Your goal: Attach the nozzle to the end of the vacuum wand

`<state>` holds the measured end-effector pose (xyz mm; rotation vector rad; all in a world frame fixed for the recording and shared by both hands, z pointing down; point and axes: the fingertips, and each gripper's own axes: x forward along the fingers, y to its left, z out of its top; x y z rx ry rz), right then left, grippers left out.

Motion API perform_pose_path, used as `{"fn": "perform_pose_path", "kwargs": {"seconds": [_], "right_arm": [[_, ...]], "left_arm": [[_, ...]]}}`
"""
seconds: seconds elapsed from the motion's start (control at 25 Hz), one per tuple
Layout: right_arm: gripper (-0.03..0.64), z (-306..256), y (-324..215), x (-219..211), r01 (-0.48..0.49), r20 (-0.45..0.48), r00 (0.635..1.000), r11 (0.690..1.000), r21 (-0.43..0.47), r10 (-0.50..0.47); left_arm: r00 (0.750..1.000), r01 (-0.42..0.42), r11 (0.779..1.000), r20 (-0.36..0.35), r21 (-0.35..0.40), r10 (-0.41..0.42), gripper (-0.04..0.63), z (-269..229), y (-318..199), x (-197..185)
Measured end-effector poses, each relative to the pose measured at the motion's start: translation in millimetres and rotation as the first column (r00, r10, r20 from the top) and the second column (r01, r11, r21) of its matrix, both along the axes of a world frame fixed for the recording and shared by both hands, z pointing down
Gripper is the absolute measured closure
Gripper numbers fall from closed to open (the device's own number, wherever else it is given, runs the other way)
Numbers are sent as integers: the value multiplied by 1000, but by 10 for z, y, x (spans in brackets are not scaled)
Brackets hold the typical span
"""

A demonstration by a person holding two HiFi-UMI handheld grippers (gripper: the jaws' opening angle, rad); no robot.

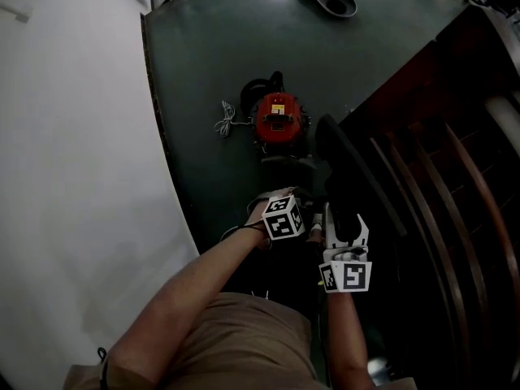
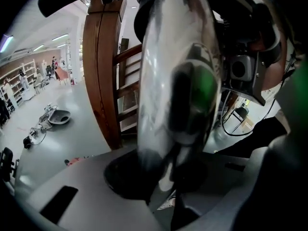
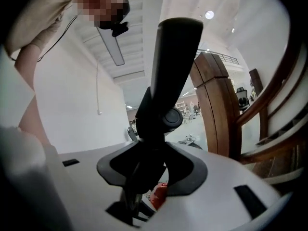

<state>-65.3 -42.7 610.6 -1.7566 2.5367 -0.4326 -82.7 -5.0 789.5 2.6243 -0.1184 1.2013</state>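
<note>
While the right gripper (image 3: 149, 177) grips the black nozzle (image 1: 345, 165) in its fingers, long axis running away from the person, the left gripper (image 2: 163, 177) sits just to its left, fingers closed on the chrome vacuum wand (image 2: 173, 71) — the two parts judged not yet joined.

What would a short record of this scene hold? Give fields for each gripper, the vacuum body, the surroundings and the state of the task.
Left gripper: jaws closed on the shiny metal wand
Right gripper: jaws closed on the black nozzle, which rises from them
Vacuum body: red canister on the green floor, ahead of both grippers
Cord: white cord, bundled at the canister's left
Surroundings: wooden railing at right, white surface at left
Task state: cannot tell whether nozzle and wand are joined
</note>
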Motion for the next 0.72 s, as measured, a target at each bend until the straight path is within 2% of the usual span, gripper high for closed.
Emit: {"fn": "perform_pose_path", "kwargs": {"seconds": [0.04, 0.12, 0.32, 0.48, 0.72], "right_arm": [[446, 1, 3, 6, -9, 19, 1000, 1000, -11, 9], [446, -10, 12, -9, -5, 2, 1000, 1000, -5, 5], [446, -49, 56, -96, 30, -111, 994, 998, 49, -24], [448, -67, 61, -206, 50, -233, 972, 996, 77, -31], [448, 64, -28, -135, 14, -163, 987, 1000, 27, -9]], "left_arm": [[1000, -5, 1000, 8, 4, 5, 492, 10, -4, 13], [1000, -7, 1000, 18, 14, 7, 492, 34, -32, 30], [1000, -8, 1000, 22, -1, 8, 492, 24, -33, 15], [999, -20, 1000, 42, 2, 20, 494, 30, -41, 35], [998, -33, 999, 58, 10, 32, 497, 83, -66, 65]]}}
